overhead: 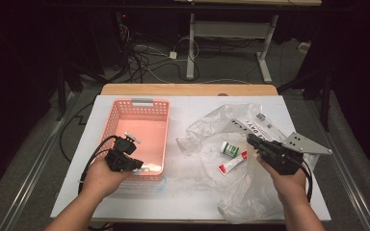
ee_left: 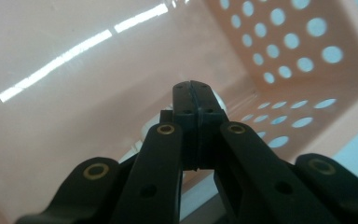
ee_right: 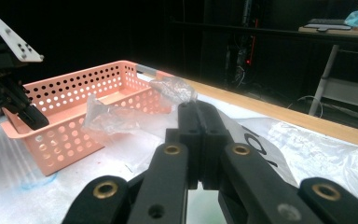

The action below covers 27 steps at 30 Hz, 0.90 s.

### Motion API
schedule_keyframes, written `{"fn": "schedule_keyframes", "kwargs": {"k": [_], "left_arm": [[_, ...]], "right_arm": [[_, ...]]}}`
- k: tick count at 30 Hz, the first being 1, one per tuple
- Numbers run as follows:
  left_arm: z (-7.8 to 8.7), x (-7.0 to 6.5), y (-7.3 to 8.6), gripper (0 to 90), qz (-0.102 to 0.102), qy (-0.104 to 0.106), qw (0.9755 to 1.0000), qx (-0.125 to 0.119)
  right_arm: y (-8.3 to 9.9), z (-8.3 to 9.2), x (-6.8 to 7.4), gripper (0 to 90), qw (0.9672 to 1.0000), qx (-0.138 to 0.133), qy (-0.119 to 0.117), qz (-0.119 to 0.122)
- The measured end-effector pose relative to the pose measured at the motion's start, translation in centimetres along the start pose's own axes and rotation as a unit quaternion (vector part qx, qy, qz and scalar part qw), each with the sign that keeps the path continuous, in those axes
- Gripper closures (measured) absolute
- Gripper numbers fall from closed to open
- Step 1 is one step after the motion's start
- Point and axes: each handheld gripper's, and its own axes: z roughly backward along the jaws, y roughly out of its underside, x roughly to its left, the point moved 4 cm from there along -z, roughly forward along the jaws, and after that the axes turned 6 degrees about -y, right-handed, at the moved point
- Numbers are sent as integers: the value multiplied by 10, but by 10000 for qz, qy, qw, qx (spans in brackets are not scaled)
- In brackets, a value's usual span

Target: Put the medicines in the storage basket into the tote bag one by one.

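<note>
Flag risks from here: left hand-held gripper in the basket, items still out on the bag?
1. The left hand-held gripper, shut, could bump the pink basket's near wall when lifting out.
2. The right hand-held gripper, shut, may snag the plastic bag and drag the red-and-white tube or small green-and-white bottle.

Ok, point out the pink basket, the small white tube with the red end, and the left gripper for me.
pink basket (overhead: 117, 109), high view, on its far left rim.
white tube (overhead: 232, 163), high view, on its middle.
left gripper (ee_left: 192, 86), left gripper view, at the tips of its shut jaws.
</note>
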Motion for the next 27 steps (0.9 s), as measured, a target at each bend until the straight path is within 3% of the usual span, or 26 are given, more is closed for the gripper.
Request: {"fn": "schedule_keyframes", "kwargs": {"k": [5,10,17,20,23,25,27], "left_arm": [[-4,4,-1,885,126,223,9992,313],[-7,3,-4,885,2,291,9972,684],[-10,11,-12,885,185,712,9910,1115],[-12,15,-16,885,183,792,9883,1294],[-12,17,-25,885,217,571,9903,1247],[-14,20,-32,885,81,-22,9942,1069],[-15,21,-38,884,83,-194,9974,684]], "right_arm": [[0,-1,1,900,10000,15,-17,19],[1,-2,1,900,10000,41,-23,-6],[1,-3,2,900,10000,61,-40,2],[2,-3,2,900,10000,63,-50,7],[2,-4,2,900,10000,78,-53,-12],[3,-4,2,900,9999,91,-49,0],[2,-3,2,900,10000,73,-37,-35]]}}
